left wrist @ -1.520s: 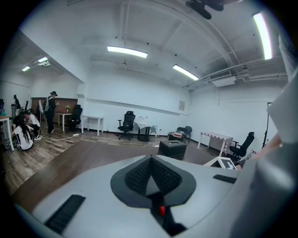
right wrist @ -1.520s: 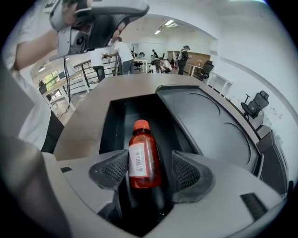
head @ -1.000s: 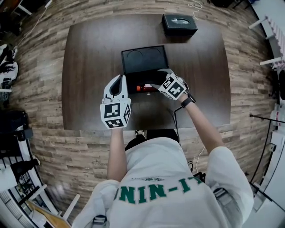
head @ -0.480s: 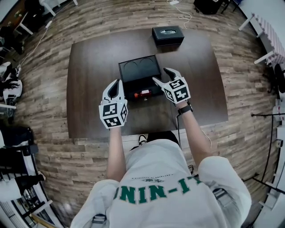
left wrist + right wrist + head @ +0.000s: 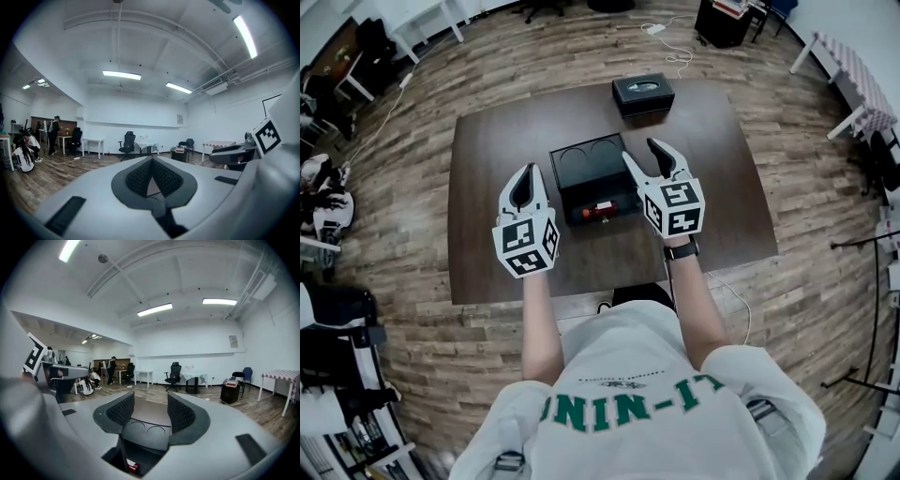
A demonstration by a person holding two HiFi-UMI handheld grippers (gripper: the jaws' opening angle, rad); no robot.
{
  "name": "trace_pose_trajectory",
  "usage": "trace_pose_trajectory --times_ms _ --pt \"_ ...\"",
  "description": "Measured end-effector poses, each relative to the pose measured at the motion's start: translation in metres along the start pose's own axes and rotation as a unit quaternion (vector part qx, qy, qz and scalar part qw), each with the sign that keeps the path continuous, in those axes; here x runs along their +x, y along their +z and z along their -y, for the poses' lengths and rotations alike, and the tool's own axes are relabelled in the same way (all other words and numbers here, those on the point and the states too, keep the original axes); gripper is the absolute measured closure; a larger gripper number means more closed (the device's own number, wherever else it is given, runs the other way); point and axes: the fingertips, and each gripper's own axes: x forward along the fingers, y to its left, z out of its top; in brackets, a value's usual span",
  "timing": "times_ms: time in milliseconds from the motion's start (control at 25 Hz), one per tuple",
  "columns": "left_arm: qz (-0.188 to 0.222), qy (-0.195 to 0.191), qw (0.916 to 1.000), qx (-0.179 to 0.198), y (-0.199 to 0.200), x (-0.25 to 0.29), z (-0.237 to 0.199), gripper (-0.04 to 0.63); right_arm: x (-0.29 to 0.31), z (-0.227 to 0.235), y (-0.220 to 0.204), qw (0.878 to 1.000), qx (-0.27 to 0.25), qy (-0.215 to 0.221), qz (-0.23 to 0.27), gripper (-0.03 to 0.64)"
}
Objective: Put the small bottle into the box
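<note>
The small bottle (image 5: 600, 210), red and white, lies on its side in the front part of the open black box (image 5: 617, 192) in the middle of the dark table (image 5: 487, 159). The box lid (image 5: 593, 157) lies flat behind it, showing two round recesses. My right gripper (image 5: 643, 152) is held above the box's right side; its jaws are apart and closing, with nothing between them. In the right gripper view the box (image 5: 145, 432) and the bottle (image 5: 132, 468) show below the jaws. My left gripper (image 5: 528, 175) is left of the box, shut and empty.
A black tissue box (image 5: 643, 94) stands near the table's far edge. The table stands on wood flooring, with a cable (image 5: 675, 58) beyond it. A white table (image 5: 848, 75) stands at the right. Office chairs (image 5: 175, 376) and people (image 5: 24, 154) are farther off in the room.
My right gripper has come away from the bottle and risen above the box. The bottle stays in the box. Both grippers have lifted nearer the head camera.
</note>
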Motion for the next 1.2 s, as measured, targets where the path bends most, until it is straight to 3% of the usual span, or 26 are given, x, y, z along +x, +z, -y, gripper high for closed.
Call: trace_pose_trajectory --times_ms 200,560,1200 --pt "0.024 0.007 0.9997 0.007 0.021 -0.017 0.001 0.589 -0.022 -0.017 0.024 0.999 -0.015 -0.014 0.029 0.424" --pt "0.032 0.003 0.9994 0.012 0.025 -0.029 0.012 0.589 -0.039 -0.018 0.033 0.998 -0.001 -0.043 0.054 0.595" --pt "0.032 0.005 0.9995 0.006 0.02 -0.024 0.021 0.589 -0.04 -0.018 0.039 0.998 -0.001 -0.039 0.056 0.603"
